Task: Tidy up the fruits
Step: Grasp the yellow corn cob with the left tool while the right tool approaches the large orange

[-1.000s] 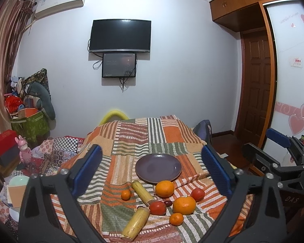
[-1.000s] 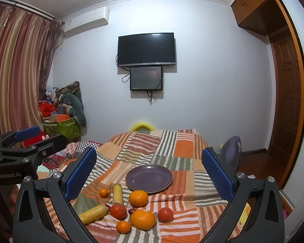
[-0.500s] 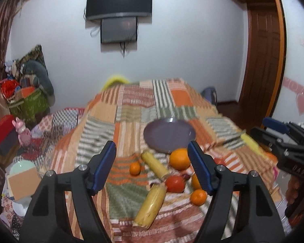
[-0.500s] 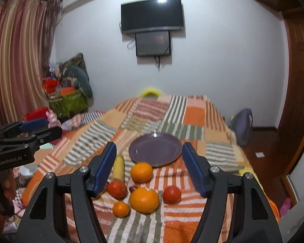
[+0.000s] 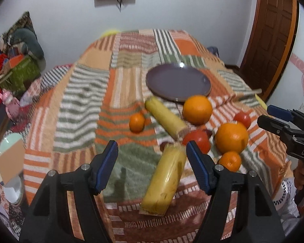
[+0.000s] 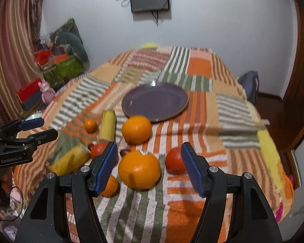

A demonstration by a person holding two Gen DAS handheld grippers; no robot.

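A purple plate lies empty on the patchwork cloth. In front of it lie two yellow bananas, two big oranges, two red tomatoes and two small tangerines. My left gripper is open and empty, above the near banana's far end. My right gripper is open and empty, its blue pads either side of the near big orange, above it.
The striped cloth covers a table whose right edge drops to a dark floor. Boxes, toys and a green crate crowd the left wall by a curtain. A wooden door stands at the right.
Both grippers have tilted down and come closer to the fruit over the last second. Their jaws have narrowed from wide open to a smaller gap. No fruit has moved.
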